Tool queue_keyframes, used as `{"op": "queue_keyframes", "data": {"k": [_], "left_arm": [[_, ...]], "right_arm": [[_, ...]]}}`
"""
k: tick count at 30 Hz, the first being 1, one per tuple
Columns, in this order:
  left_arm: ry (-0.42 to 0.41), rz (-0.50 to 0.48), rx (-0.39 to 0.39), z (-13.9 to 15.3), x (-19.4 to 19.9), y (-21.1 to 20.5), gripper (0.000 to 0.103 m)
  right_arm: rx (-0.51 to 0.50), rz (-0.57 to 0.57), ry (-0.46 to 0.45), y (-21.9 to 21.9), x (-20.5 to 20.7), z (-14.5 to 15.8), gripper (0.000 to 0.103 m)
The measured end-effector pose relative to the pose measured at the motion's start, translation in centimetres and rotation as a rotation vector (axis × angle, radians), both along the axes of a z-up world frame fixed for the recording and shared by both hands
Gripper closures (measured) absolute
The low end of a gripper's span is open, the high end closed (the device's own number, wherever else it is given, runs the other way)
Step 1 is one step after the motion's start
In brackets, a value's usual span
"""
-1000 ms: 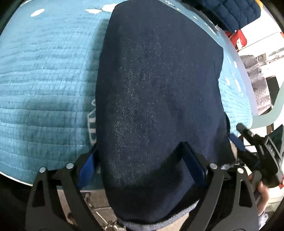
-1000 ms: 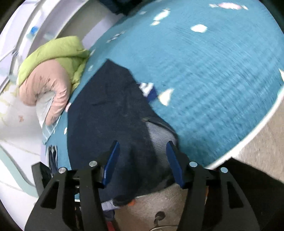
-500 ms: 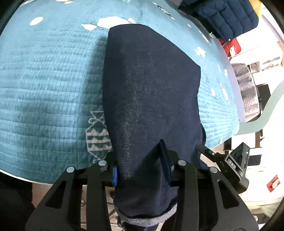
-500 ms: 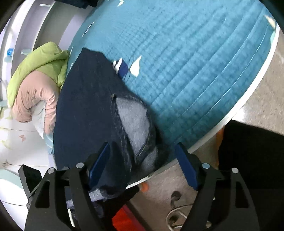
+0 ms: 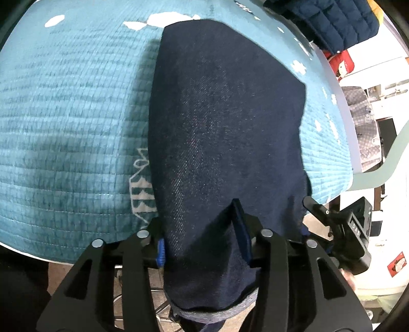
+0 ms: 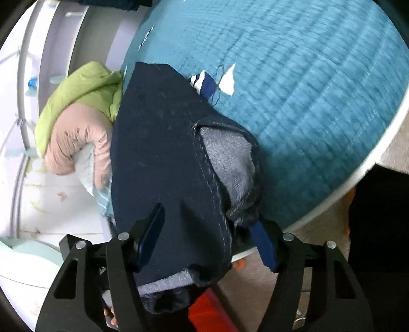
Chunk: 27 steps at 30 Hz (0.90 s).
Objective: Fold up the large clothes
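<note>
A dark navy denim garment (image 5: 225, 122) lies stretched over the teal quilted bed cover (image 5: 64, 122), its near end hanging off the bed's front edge. My left gripper (image 5: 202, 237) is shut on the near hem of the garment. In the right wrist view the same garment (image 6: 158, 143) shows a grey inner lining (image 6: 227, 158). My right gripper (image 6: 207, 235) straddles the cloth's near edge with its jaws wide apart; the fabric drapes between them without being pinched.
A green and pink duvet bundle (image 6: 76, 115) lies at the bed's left side. A quilted navy jacket (image 5: 340, 23) sits at the far right corner. The other gripper's body (image 5: 352, 229) shows at right. Floor and a red object (image 6: 209, 309) are below the bed edge.
My left gripper closed on the garment's hem and stays closed. My right gripper opened wider and came in closer over the garment's edge.
</note>
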<state>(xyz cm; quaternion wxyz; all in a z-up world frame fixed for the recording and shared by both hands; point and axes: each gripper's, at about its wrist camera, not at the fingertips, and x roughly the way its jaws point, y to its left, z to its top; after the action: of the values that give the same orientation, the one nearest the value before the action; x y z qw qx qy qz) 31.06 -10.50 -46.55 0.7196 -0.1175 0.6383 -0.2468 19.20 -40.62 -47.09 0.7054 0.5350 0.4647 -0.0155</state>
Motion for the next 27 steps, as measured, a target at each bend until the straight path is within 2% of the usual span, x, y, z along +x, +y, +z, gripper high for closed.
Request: {"op": "queue_keyframes", "data": {"k": [3,4,6,8,11,13,14,15,16,17,18,20,22,27], "left_arm": [[-0.009,0.001,0.016,-0.9,-0.2,-0.4,0.05],[-0.008,0.002,0.015,-1.1,-0.3,-0.4,0.045],[-0.006,-0.001,0.018,-1.5,-0.4,-0.7,0.042],[-0.017,-0.003,0.023,-1.6,-0.4,-0.9,0.04],[-0.009,0.001,0.021,-1.7,-0.3,-1.1,0.038],[-0.026,-0.013,0.04,-1.5,-0.4,-1.5,0.038],[-0.038,-0.016,0.048,-1.3,-0.6,-1.8,0.039],[-0.059,-0.023,0.056,-0.9,-0.7,-1.9,0.045],[-0.098,-0.035,0.066,-0.3,-1.0,-2.0,0.053],[-0.135,-0.052,0.076,0.3,-1.3,-2.1,0.056],[-0.189,-0.076,0.092,1.2,-1.8,-2.4,0.06],[-0.273,-0.109,0.107,2.9,-2.6,-2.9,0.063],[-0.359,-0.138,0.115,5.0,-3.1,-3.2,0.065],[-0.455,-0.172,0.087,9.0,-3.2,-2.1,0.067]], "right_arm": [[-0.028,-0.01,0.015,0.3,0.8,-0.5,0.038],[-0.039,-0.004,0.011,0.5,0.9,-0.3,0.038],[-0.034,0.015,-0.06,1.3,1.1,0.9,0.045],[-0.063,0.04,-0.103,1.8,1.6,1.9,0.045],[-0.046,0.018,-0.037,1.7,2.4,-0.1,0.043],[-0.029,0.009,-0.042,1.9,3.0,-0.6,0.043],[-0.047,0.025,-0.046,2.1,3.2,-0.2,0.048],[-0.106,0.046,-0.038,2.4,3.5,0.6,0.066],[-0.147,0.068,-0.055,2.9,3.6,1.3,0.072],[-0.167,0.083,-0.081,3.5,3.6,2.2,0.081],[-0.201,0.095,-0.093,4.0,3.7,2.9,0.083],[-0.338,0.152,-0.138,5.7,4.5,5.6,0.084],[-0.404,0.182,-0.183,7.4,5.1,7.8,0.085],[-0.521,0.245,-0.283,10.3,6.2,12.7,0.086]]}}
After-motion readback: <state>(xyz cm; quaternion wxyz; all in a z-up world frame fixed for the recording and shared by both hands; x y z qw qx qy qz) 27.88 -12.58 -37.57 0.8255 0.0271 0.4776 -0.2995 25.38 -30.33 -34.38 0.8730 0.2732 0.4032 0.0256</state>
